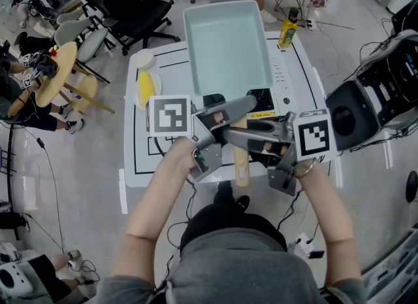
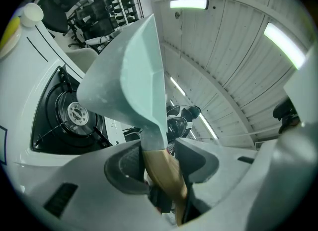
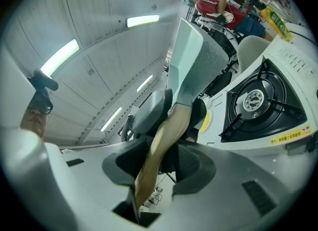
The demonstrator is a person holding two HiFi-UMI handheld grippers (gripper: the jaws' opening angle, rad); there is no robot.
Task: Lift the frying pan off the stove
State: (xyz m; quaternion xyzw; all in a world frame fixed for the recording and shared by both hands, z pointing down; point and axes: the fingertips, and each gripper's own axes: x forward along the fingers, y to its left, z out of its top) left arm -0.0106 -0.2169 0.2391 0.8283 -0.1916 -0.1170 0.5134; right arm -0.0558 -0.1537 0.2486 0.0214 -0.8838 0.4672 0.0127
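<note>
Pan: The pale green square metal frying pan [image 1: 228, 41] is up in the air over the stove. It does not touch the burner.
Stove: The white stove top [image 1: 294, 80] has a black round burner [image 2: 74, 113], and the burner is bare.
Handle: The long light brown wooden handle [image 1: 241, 162] runs from the pan straight back to the person.
Left claw: The left claw [image 2: 159, 163] comes in from the left side. It pinches the handle right where the wood meets the metal, so it is the one nearer the pan.
Right claw: The right claw [image 3: 159, 158] comes in from the right side. It pinches the wood a bit farther back.
Which way: The pan lies ahead of both claws, past their tips. I think its heavy end will want to dip, so both hands should rise together and keep it flat.
Feel: The pan looks thin and smooth, with upright walls, round corners and nothing inside. The wood is smooth and rounded, so it could slip in the dark rough pads.
Nearby: A white plate with something yellow on it [image 1: 145, 87] and a yellow bottle [image 1: 287, 31] are well apart from the claws.
</note>
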